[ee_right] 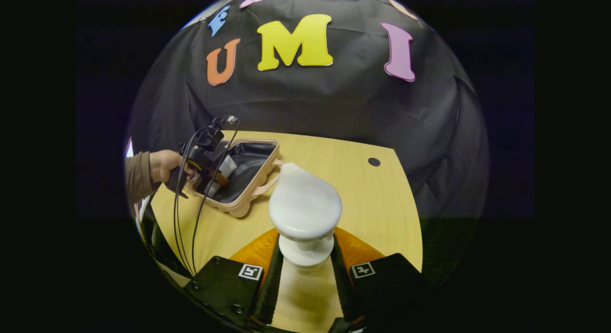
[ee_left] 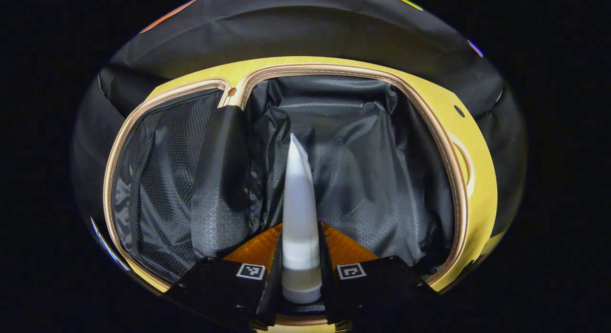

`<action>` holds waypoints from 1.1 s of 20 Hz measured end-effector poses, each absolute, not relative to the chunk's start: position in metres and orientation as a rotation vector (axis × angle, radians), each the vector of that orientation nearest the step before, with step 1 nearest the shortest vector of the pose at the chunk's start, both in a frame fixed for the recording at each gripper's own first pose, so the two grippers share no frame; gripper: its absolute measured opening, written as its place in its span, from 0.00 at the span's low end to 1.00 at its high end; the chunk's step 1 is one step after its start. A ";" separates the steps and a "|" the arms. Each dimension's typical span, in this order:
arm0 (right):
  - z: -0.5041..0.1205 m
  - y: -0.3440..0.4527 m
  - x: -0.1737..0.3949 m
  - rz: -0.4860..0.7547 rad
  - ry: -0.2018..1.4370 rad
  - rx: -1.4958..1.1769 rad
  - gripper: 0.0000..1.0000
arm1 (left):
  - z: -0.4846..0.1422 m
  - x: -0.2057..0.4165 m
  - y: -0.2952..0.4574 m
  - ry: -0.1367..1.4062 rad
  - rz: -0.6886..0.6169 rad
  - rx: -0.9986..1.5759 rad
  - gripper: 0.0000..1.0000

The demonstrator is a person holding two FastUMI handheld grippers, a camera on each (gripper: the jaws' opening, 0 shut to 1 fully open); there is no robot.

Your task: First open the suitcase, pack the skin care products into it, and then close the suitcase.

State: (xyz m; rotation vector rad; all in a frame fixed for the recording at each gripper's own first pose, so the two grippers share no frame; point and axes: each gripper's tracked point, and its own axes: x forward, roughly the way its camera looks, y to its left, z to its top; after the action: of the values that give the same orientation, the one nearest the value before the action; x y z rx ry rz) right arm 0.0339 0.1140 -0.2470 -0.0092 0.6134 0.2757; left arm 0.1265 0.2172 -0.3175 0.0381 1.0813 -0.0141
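Left gripper (ee_left: 300, 256) is clamped on a white tube (ee_left: 299, 213), and we've got it hanging right over the open suitcase (ee_left: 470, 180), tube tip pointing into the black lining (ee_left: 377, 171). A mesh pocket (ee_left: 162, 171) sits off to one side. Our right gripper (ee_right: 305, 271) is closed on a white pump bottle (ee_right: 305, 213) above the wooden table (ee_right: 363, 199), near the case. From there we can see the other hand (ee_right: 162, 166) holding its gripper at the suitcase.

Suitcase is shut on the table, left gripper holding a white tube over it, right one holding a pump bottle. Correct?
Not quite: the suitcase lies open, its dark lining showing in the left gripper view. The rest holds: left gripper grips the white tube, right gripper the pump bottle.
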 end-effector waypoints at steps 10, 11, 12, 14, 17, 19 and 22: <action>-0.186 0.213 0.108 0.386 0.510 0.008 0.50 | -0.261 0.109 0.212 0.903 -0.020 -0.030 0.88; -0.192 0.223 0.116 0.385 0.553 -0.022 0.45 | -0.251 0.105 0.217 0.862 -0.022 -0.023 0.91; -0.193 0.240 0.122 0.423 0.570 0.007 0.40 | -0.240 0.101 0.220 0.824 -0.032 -0.011 0.91; -0.198 0.270 0.133 0.461 0.574 0.048 0.39 | -0.225 0.084 0.222 0.782 -0.062 -0.012 0.91; -0.196 0.281 0.141 0.456 0.568 0.052 0.35 | -0.199 0.057 0.224 0.704 -0.097 -0.059 0.91; -0.185 0.280 0.139 0.453 0.563 0.082 0.35 | -0.184 0.044 0.231 0.655 -0.105 -0.085 0.91; -0.160 0.282 0.132 0.489 0.521 0.085 0.35 | -0.167 0.023 0.245 0.594 -0.088 -0.101 0.91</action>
State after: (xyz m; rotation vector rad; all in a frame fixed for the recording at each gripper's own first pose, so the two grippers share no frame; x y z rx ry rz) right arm 0.1320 0.2816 -0.1602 0.0848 0.5213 0.4886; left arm 0.0231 0.2454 -0.1672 -0.1012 0.5938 -0.0882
